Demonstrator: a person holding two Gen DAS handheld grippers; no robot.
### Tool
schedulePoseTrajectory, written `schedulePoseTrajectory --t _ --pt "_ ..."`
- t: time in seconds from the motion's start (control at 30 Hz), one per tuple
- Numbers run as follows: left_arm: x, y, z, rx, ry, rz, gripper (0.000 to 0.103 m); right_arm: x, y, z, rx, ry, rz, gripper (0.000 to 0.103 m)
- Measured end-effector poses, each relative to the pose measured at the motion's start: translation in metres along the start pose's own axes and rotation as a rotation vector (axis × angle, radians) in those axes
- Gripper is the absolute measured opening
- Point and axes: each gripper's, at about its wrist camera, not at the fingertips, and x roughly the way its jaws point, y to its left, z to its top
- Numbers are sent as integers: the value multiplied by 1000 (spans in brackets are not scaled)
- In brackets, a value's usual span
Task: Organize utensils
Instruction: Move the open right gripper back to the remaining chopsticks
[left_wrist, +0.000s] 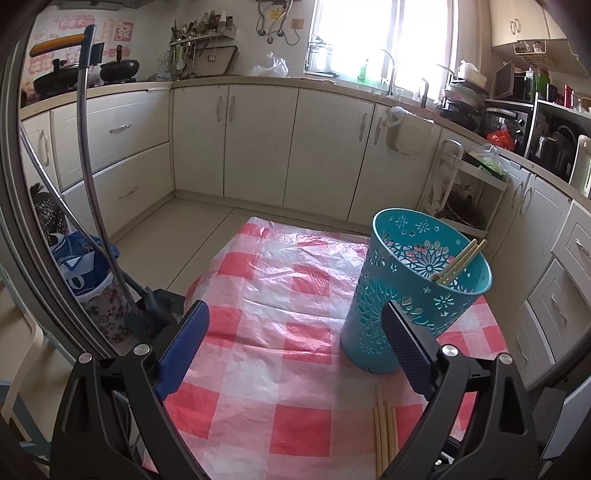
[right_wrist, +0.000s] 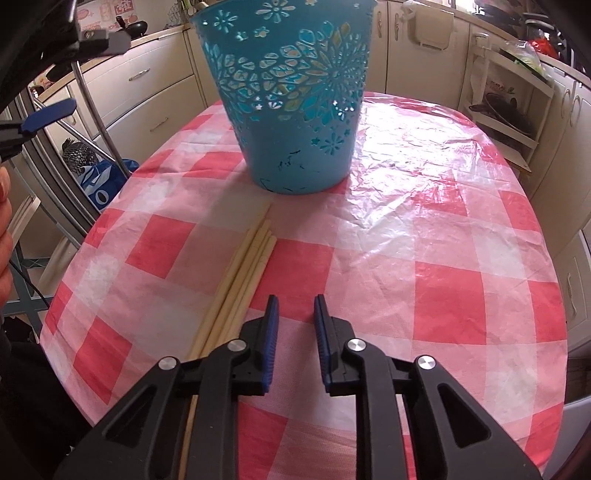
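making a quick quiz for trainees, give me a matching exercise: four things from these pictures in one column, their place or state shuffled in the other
Column A
1. teal bucket
2. loose chopsticks
3. left tool
4. right tool

Column B
a. narrow gap, nothing between the fingers
b. standing upright on the checked cloth, chopsticks inside
c. lying flat in a bundle on the cloth
d. wide open, empty

Pairs: 1-b, 2-c, 3-d, 4-a

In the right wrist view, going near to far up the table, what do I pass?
Right gripper, open with nothing between its jaws → loose chopsticks lying on the checked tablecloth → teal cutout bucket → cream cabinets.
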Motion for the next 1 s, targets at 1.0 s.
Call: schedulePoseTrajectory --t 1.0 --pt "33 -20 -34 120 166 -10 90 0 13 1 -8 -2 107 22"
